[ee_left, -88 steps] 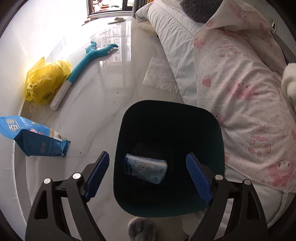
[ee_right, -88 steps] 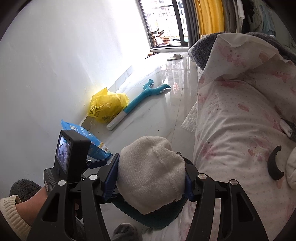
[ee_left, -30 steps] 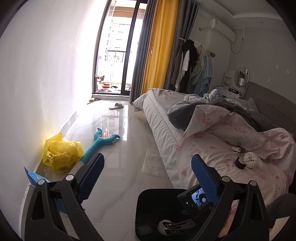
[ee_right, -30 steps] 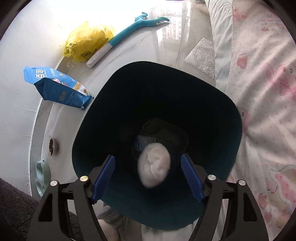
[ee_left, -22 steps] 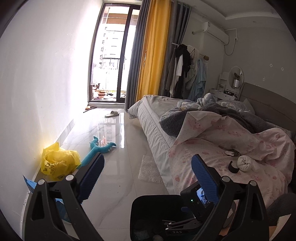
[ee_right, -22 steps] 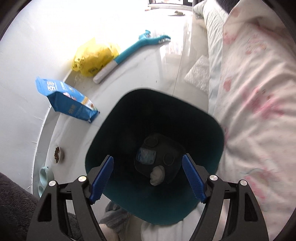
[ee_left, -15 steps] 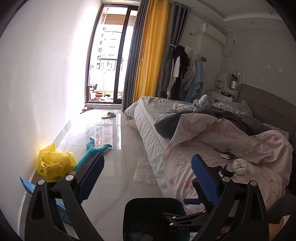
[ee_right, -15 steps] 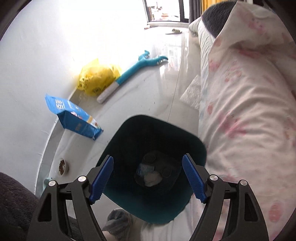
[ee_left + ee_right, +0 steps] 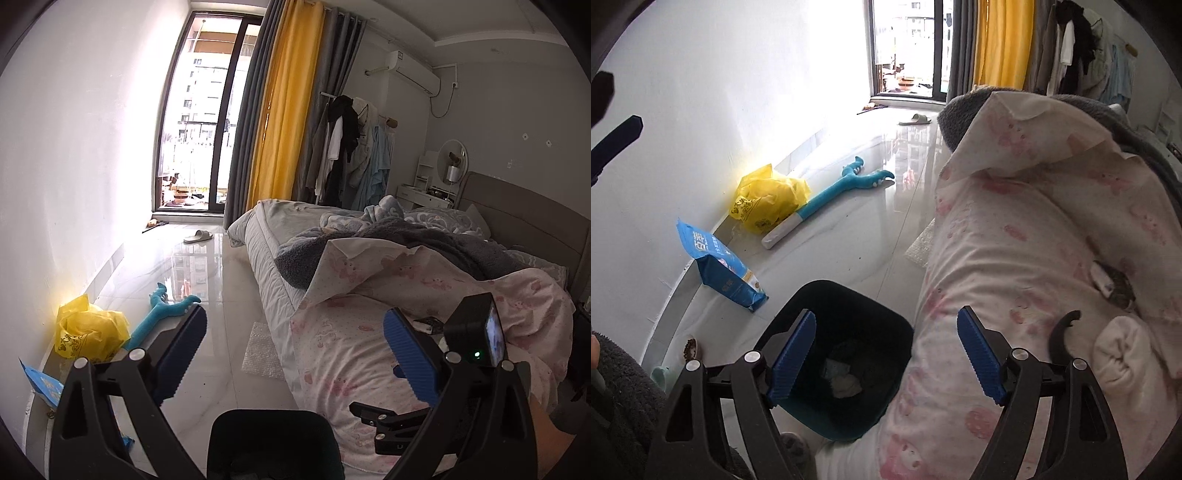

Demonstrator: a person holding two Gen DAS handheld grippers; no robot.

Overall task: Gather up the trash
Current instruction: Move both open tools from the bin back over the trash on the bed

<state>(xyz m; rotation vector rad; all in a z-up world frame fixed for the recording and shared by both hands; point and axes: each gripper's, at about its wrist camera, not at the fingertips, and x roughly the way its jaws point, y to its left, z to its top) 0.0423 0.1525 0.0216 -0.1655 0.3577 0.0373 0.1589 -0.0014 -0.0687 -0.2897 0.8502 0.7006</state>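
Right wrist view: a bedroom is seen, the bed (image 9: 1052,229) filling the right side, the glossy floor (image 9: 871,229) the left.
Bin: the dark bin (image 9: 849,302) is stood on the floor, touching the bed's edge; a pale wad and a small packet (image 9: 846,376) are seen lying at its bottom.
Done so far: some trash is judged already collected.
Left to do: a white balled sock (image 9: 1123,354) and a black curved piece (image 9: 1062,332) lie on the quilt; a blue bag (image 9: 716,266), a yellow bag (image 9: 768,199) and bubble wrap (image 9: 919,247) are left on the floor.
Right tool (image 9: 886,354): fingers are held wide apart above the bin, nothing between them.
Left tool (image 9: 293,354): fingers are spread apart, nothing gripped.
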